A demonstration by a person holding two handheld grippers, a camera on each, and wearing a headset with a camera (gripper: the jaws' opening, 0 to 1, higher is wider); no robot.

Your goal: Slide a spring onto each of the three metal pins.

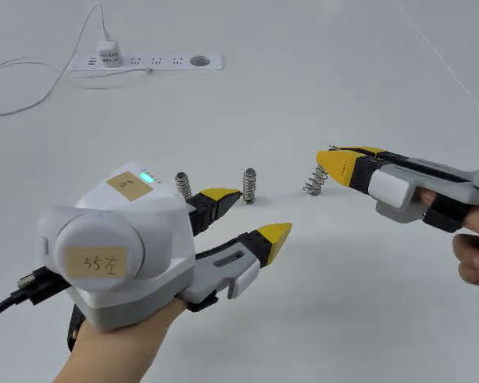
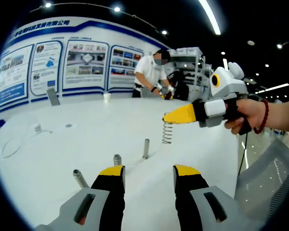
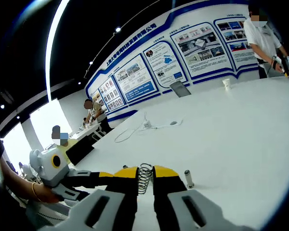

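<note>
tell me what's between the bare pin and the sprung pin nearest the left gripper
The middle pin, also sprung, stands between the bare pin and the near sprung pin; the left gripper view shows the row.

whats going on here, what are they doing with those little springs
A person at a white workbench holds a claw in each hand and is putting springs onto upright metal pins. The right claw is shut on a spring and holds it close to the bare pin, not yet over it. The left claw is open and empty, near the two pins that already carry springs: the near pin and the middle pin.
</note>
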